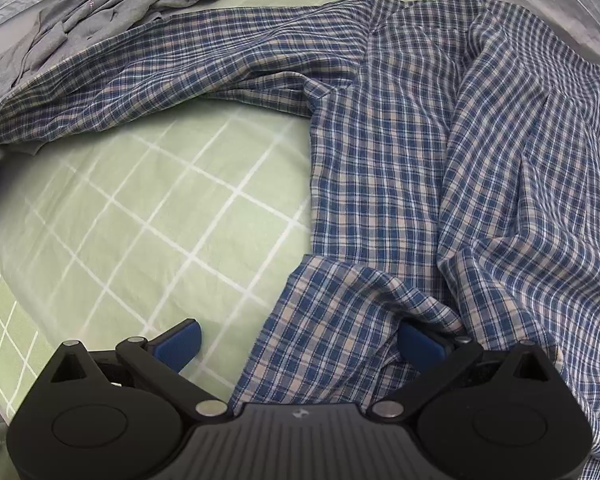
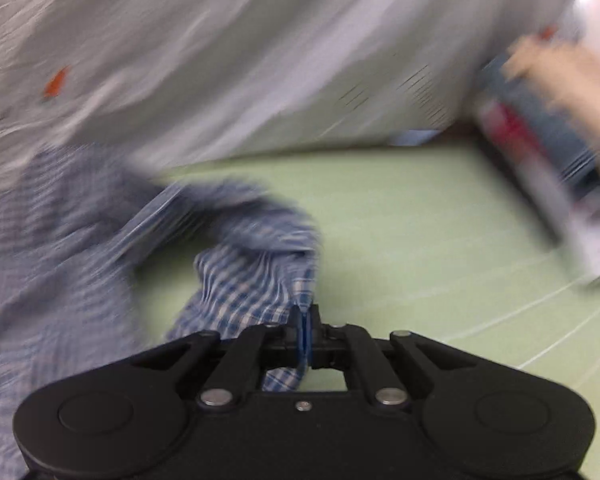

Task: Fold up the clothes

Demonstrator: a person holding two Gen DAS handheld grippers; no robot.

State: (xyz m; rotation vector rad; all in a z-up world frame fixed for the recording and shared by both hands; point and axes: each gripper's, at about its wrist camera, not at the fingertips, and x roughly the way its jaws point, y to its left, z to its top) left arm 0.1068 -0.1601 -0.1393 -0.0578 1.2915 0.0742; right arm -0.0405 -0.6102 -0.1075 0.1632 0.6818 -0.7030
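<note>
Two garments show in the left wrist view, and neither is folded yet. A blue, white and tan plaid woven shirt [image 1: 400,152] lies spread and rumpled over a pale green bedsheet with a white grid pattern [image 1: 148,216]; one long sleeve runs out to the left edge of the view, the body is creased and bunched toward the right, and a corner of the hem lies near the camera. Behind the sleeve, a crumpled grey knit garment [image 1: 112,12] sits in a heap, touching or just beside the shirt; it looks untouched. The left gripper [image 1: 300,340] points steeply down with its blue-padded fingers [image 1: 180,342] spread wide. The hem corner lies between them, but the pads do not press on it, so this hand grasps nothing at present.

One thing is certain in the right wrist view, though it is heavily blurred: the right gripper [image 2: 305,320] is clamped, its pads pinched together on an edge of the same plaid shirt [image 2: 252,272]. The cloth rises in a bunched ridge from the green sheet to the jaws. A white wrinkled cover with small orange marks [image 2: 260,52] fills the background, and a blurred red, blue and white object [image 2: 540,140] stands at the right; I cannot tell what it is.

Judging from this, the work is at its start: the shirt needs flattening, with sleeves and body folds to come, and the grey garment waits after it.
</note>
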